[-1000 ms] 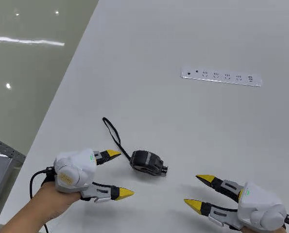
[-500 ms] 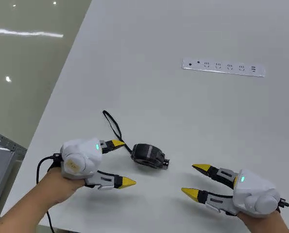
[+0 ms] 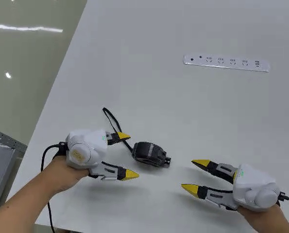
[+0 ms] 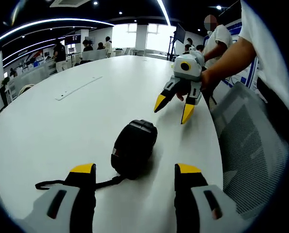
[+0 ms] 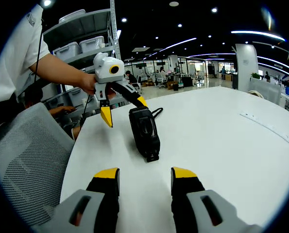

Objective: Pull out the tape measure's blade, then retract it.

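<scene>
Tape measure [image 3: 150, 154] lies on our white workbench [image 3: 193, 111], its long axis running between the two grippers. Our left gripper [image 3: 130, 155] is nearer, jaws wide apart, empty, just short of the case. Our right gripper [image 3: 190, 174], likewise spread and empty, faces the blade tip [image 3: 167, 160] from farther off.

From the headset we look steeply down over the near edge of the white table [image 3: 183, 97], facing its far edge. The left gripper view sits low over the surface by the near left corner and faces across it toward the right gripper [image 4: 171, 113]. The right gripper view, equally low, faces back at the left gripper [image 5: 125, 112]. All three views share the tape measure [image 3: 150, 154], close between them, and the power strip [image 3: 227, 63] farther off.
</scene>
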`<state>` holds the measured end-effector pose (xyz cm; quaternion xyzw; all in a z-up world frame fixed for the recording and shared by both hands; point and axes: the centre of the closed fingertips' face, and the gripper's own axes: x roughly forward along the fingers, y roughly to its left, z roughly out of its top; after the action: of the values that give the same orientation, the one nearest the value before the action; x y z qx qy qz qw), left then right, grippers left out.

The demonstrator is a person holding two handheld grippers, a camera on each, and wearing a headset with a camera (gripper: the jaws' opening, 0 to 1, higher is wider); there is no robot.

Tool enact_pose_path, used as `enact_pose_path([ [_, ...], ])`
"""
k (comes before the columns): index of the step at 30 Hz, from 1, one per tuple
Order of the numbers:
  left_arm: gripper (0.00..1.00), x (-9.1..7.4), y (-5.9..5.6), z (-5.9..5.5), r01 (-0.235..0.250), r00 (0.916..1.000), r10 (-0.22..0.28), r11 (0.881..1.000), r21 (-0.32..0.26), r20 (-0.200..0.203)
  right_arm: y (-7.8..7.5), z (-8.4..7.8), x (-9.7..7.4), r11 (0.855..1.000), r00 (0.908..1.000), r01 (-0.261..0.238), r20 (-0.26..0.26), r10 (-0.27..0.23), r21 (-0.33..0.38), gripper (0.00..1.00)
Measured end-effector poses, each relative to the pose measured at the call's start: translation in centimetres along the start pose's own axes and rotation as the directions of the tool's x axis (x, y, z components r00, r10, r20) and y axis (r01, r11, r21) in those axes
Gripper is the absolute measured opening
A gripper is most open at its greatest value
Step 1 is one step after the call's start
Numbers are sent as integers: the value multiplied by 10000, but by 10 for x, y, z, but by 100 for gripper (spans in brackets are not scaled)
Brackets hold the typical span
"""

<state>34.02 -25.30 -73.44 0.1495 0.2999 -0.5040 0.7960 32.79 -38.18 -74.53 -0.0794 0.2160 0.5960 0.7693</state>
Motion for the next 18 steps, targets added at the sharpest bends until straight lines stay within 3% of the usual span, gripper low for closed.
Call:
enact_pose_path([
  [18,61,14,1,-4,547,9981,-533,9975,447,-314,-5,2,7,9998,9998,-183,83,183,-51,42],
])
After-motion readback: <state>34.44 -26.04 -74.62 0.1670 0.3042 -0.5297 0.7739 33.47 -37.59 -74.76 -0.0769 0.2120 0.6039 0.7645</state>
